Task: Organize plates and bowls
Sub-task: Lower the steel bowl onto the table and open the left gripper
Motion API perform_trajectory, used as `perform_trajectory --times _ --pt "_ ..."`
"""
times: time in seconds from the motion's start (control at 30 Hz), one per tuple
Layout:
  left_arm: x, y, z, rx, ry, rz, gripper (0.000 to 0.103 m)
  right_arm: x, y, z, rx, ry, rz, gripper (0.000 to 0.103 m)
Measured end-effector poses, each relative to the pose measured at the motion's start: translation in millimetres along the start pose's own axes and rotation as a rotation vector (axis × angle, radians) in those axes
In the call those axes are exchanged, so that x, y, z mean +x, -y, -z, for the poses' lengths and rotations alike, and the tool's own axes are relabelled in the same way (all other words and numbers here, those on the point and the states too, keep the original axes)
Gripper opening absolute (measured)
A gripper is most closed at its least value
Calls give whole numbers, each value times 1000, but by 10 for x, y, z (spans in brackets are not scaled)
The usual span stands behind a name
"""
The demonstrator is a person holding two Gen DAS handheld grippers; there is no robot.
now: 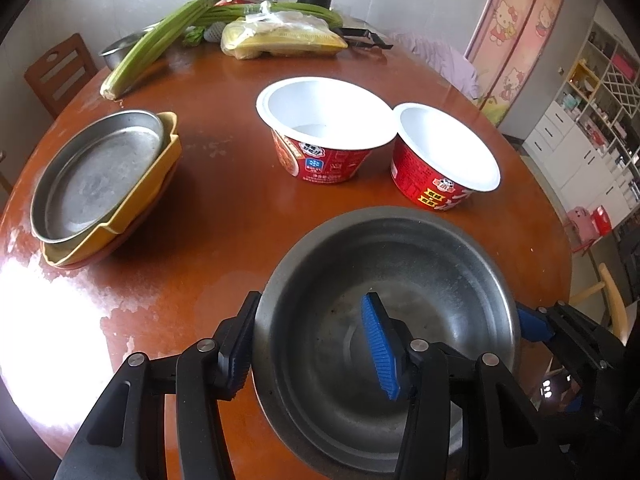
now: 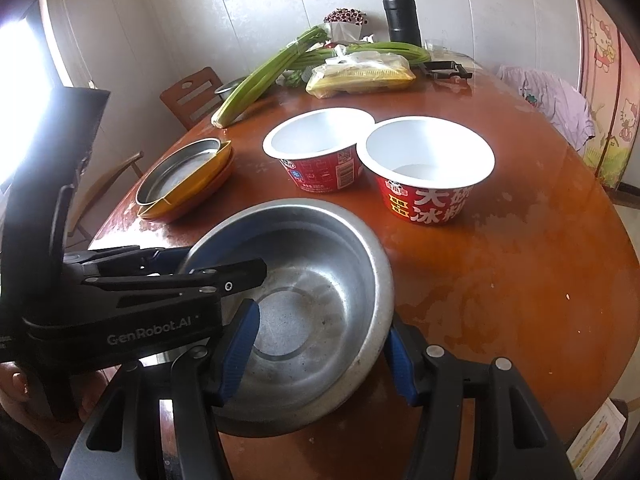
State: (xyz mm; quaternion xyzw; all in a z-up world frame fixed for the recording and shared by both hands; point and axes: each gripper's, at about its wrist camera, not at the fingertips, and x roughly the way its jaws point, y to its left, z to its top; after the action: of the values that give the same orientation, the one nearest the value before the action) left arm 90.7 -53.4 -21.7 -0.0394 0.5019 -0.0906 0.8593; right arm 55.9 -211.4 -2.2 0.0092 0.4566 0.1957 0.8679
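Steel bowl [image 1: 384, 340] sits half-straddled by the left gripper [image 1: 310, 350] and right gripper [image 2: 318, 354], jaws part-open on opposite rims, grip unclear, stacking it probably comes next

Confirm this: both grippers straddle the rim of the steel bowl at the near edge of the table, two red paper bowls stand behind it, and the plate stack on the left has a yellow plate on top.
Not quite. The top of the plate stack is a steel plate; the yellow plate lies under it, as the left wrist view shows. The rest holds: left gripper and right gripper straddle the steel bowl's rim, with two red paper bowls behind.
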Motion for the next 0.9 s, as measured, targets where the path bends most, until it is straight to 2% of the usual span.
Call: perform_trajectory --times 0.23,0.37,0.47,0.7,0.9 --pt "-133 -128 -72 -33 26 19 52 11 2 -13 9 8 -19 60" --pt "-234 -158 -135 -44 61 26 52 -45 58 -26 18 36 16 61" --pt "-245 -99 -181 -30 55 58 52 -77 122 -43 40 47 1 63" --pt "-276 128 -361 11 49 107 52 -188 277 -126 64 82 51 63" --pt "-291 309 -552 24 45 142 52 -315 568 -284 116 120 89 63"
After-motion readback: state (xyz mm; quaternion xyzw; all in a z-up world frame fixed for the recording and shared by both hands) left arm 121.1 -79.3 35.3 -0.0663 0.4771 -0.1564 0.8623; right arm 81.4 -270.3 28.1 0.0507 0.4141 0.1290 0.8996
